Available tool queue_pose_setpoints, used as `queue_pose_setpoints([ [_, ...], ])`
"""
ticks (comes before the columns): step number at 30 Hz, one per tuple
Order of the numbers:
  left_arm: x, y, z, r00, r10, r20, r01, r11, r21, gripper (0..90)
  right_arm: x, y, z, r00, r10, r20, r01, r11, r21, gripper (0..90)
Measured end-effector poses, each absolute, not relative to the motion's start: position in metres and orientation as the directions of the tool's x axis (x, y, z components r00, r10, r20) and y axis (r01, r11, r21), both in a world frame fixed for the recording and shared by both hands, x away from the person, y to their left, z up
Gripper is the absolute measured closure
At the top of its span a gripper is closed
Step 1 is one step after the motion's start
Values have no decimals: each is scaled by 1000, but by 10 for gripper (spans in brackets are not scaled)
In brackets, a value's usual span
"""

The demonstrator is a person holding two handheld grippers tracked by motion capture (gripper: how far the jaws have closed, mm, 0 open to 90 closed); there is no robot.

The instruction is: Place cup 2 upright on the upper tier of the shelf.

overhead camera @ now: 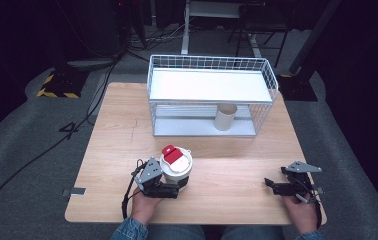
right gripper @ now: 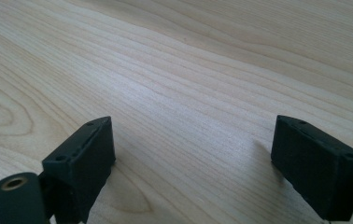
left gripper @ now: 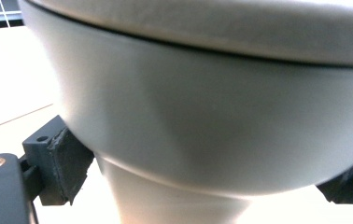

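Two grippers work at the near edge of a pale wooden table (overhead camera: 127, 130). The left gripper (overhead camera: 169, 190) has its jaws closed against the sides of a white lidded cup (overhead camera: 177, 170) with a red tab on its lid; in the left gripper view the dark pads (left gripper: 67, 168) press the cup (left gripper: 202, 121) just under its flared upper band, likely so that the wider band cannot slip down through the grip. The cup stands upright near the front middle of the table, well apart from the white wire basket rack (overhead camera: 212, 95) at the far side, where a plain beige cup (overhead camera: 225, 117) sits on the lower level. The right gripper (overhead camera: 272, 185) rests low at the front right with jaws spread and nothing between them, apparently waiting. Grey carpet, cables and dark stands surround the table.
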State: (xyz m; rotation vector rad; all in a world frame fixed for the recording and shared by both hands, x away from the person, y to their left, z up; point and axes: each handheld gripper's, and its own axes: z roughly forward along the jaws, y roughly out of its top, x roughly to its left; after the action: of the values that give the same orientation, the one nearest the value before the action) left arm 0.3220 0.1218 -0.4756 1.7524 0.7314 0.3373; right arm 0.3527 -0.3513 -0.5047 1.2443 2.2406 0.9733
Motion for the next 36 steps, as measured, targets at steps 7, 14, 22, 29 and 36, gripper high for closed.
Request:
queue_pose_setpoints([
  [7,319,122,-464,755,641,-141,297,-142,944,90,353,-351,-505,-524,852,-8,575,361,734,140],
  [14,316,124,-449,744,656,-129,284,-136,949,91,353,-351,-505,-520,854,-8,578,359,733,136],
  [22,315,124,-433,743,659,-119,276,-140,951,91,353,-348,-505,-499,867,-7,587,343,733,134],
  [29,315,122,-417,740,660,-131,277,-122,953,92,353,-348,-505,-494,869,-9,588,342,733,134],
  [36,317,119,-394,739,664,-116,260,-122,958,92,353,-347,-505,-492,871,-8,590,340,733,134],
])
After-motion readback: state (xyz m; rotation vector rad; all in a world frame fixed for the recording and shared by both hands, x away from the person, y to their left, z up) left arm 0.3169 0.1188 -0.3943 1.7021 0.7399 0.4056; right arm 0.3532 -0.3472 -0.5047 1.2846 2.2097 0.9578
